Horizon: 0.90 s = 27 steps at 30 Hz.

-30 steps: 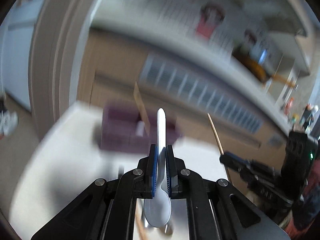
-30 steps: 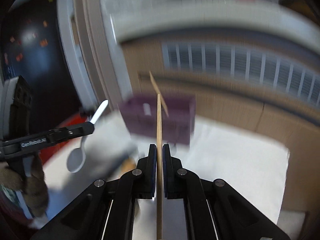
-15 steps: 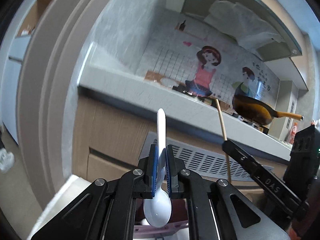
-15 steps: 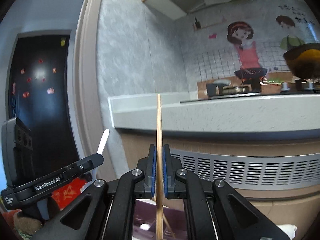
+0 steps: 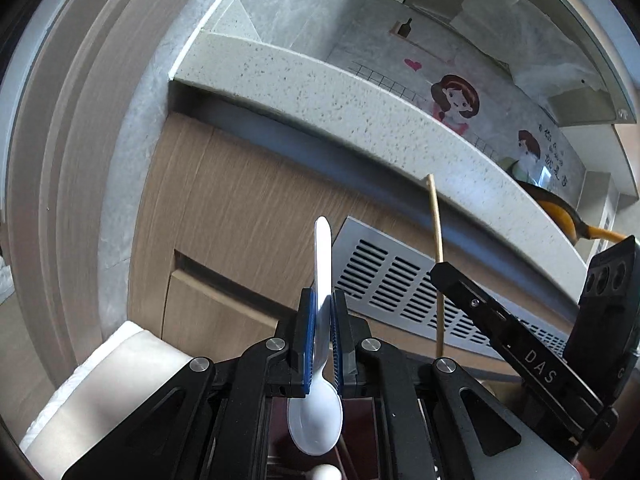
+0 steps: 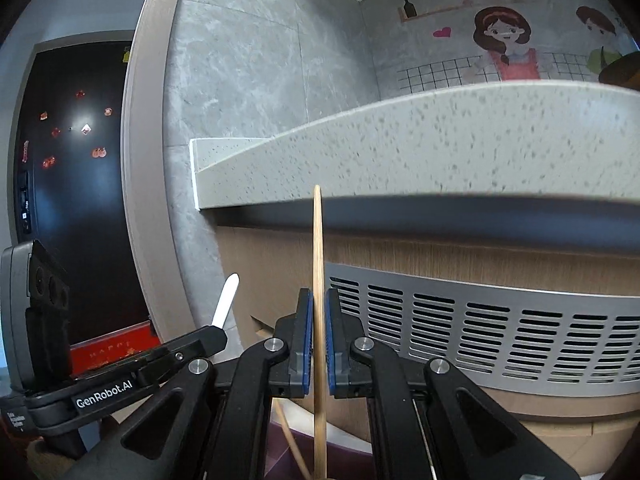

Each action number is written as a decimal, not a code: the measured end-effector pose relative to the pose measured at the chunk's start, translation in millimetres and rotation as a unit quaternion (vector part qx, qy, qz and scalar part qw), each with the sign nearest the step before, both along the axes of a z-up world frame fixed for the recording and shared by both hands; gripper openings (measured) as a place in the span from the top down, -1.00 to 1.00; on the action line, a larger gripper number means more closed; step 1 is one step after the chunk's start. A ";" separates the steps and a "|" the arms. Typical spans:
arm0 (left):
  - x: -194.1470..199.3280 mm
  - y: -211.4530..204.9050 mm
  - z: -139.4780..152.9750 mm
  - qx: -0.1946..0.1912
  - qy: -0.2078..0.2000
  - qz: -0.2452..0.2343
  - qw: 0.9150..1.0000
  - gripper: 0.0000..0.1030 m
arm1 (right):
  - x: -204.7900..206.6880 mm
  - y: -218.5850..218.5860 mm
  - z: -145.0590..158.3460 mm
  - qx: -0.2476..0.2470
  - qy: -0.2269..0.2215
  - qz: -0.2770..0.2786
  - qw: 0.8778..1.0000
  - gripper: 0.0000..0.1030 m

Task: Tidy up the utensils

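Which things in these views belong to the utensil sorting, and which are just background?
Job: white plastic spoon in the left gripper; wooden chopstick in the right gripper; purple organizer below.
Background: speckled countertop, vent grille, orange pan, wall stickers.

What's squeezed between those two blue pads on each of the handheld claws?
In the left wrist view, a white plastic spoon sits between the left gripper's blue pads, handle up. In the right wrist view, the right gripper pinches a wooden chopstick.
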State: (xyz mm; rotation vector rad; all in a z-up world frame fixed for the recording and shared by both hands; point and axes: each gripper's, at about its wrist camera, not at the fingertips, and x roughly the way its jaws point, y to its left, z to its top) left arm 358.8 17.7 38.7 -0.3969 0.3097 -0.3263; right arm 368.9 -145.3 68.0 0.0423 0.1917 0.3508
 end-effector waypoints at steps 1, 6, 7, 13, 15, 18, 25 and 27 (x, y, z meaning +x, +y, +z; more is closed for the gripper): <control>0.4 -0.4 -3.1 0.002 -0.004 0.000 1.000 0.85 | 0.5 0.4 -2.1 -0.002 0.000 0.003 1.000 0.90; 7.1 -2.3 -16.4 0.011 0.002 -0.005 1.000 0.85 | 1.6 0.8 -8.0 -0.013 -0.001 0.004 1.000 0.90; 6.7 -2.3 -17.2 0.012 0.001 -0.006 1.000 0.85 | 1.2 1.0 -9.8 -0.017 0.000 0.003 1.000 0.90; 4.0 -3.1 -20.9 0.009 0.014 -0.024 1.000 0.81 | -5.8 2.5 -23.9 -0.055 0.049 0.006 0.997 0.87; 4.7 -1.6 -22.9 -0.001 0.028 -0.030 0.999 0.79 | -11.6 2.1 -27.7 -0.060 0.073 0.016 0.995 0.87; 5.2 3.3 -26.6 -0.018 0.059 -0.034 0.998 0.59 | -28.1 3.5 -27.9 -0.075 0.084 0.007 0.994 0.87; -32.7 17.5 -8.5 0.017 0.069 0.002 0.998 0.52 | -83.3 1.0 -22.8 -0.103 0.122 0.019 0.987 0.78; -49.3 18.8 -5.3 0.055 0.070 0.016 0.996 0.47 | -93.6 6.1 -39.3 -0.115 0.179 0.033 0.976 0.69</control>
